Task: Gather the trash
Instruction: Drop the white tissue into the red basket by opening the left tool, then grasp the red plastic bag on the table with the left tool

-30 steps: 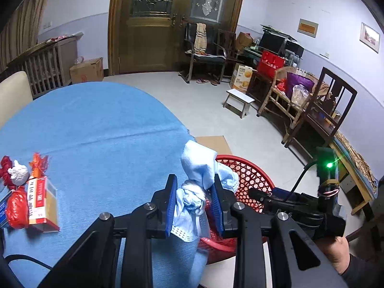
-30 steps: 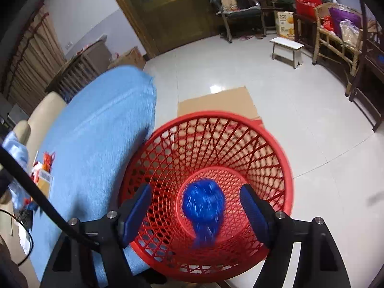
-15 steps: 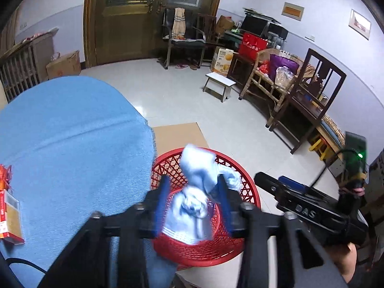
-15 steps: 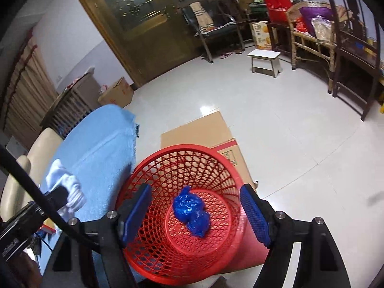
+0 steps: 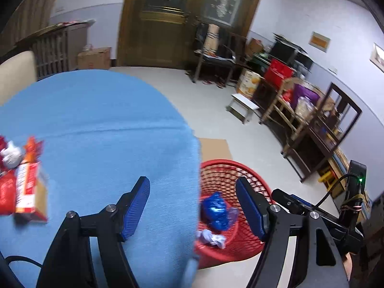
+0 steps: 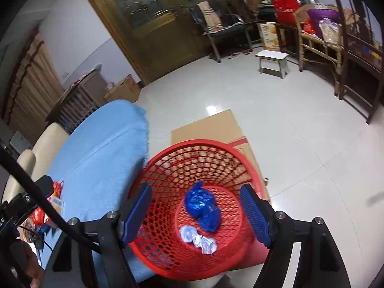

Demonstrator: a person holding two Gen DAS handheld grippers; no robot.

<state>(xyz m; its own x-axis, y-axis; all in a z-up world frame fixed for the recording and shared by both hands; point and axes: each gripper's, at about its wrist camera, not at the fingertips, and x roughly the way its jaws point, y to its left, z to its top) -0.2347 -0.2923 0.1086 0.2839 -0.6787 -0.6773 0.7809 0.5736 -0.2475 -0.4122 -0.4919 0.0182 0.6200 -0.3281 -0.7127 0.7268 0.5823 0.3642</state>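
Now both hand-held grippers — left (image 5: 192,208), right (image 6: 195,212) — gape empty (white wad (image 6: 198,238) and blue bag (image 6: 202,207) in red basket (image 6: 172,148))

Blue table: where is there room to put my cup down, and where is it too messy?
The blue table is bare across its middle and far side, from the left gripper up to the edge by the red basket. The near-left corner is crowded: an orange-and-white box, red wrappers and a white wad.

A white stool (image 6: 272,58) stands on the tiled floor before the wooden door (image 6: 153,16).
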